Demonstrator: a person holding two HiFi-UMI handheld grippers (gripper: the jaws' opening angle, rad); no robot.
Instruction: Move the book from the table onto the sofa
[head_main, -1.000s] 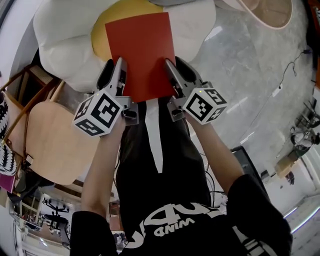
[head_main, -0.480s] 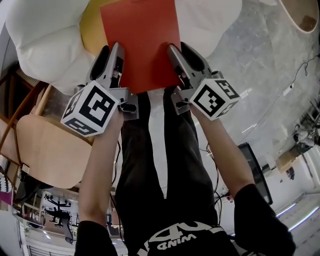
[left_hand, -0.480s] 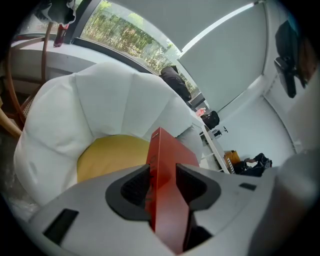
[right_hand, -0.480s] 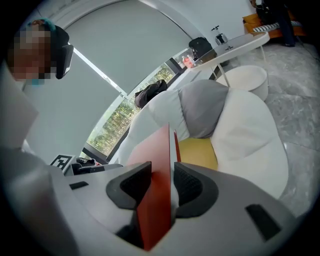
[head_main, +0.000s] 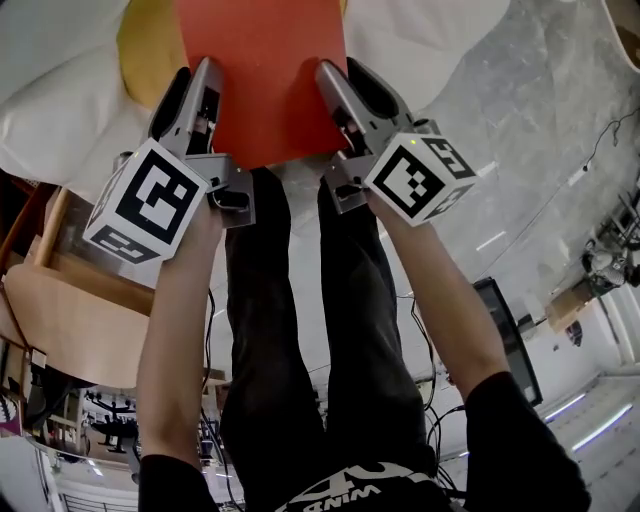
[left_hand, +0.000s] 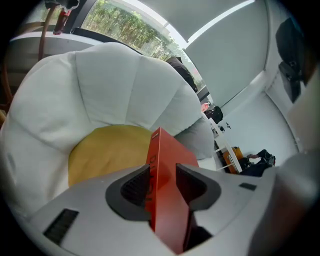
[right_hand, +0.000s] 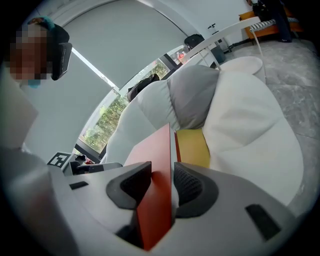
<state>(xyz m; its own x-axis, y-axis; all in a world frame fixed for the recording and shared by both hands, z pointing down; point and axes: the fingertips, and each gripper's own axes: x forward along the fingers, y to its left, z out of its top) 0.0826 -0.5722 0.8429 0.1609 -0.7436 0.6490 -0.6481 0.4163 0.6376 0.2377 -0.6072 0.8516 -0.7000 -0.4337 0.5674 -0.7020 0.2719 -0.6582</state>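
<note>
Marble floor (head_main: 530, 120) borders the white sofa (head_main: 410, 40) beneath the book (head_main: 262, 80).

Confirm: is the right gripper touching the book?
Touching. The right gripper view shows the right gripper with its jaws pressed against both faces of the red book, with no gap on either side.

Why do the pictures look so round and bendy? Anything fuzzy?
Head view: the wide lens bends the floor, but the red book looks sharp. Left gripper view: dark round corners, the close left tool slightly soft. Right gripper view: same round frame, a mosaic patch top left.
</note>
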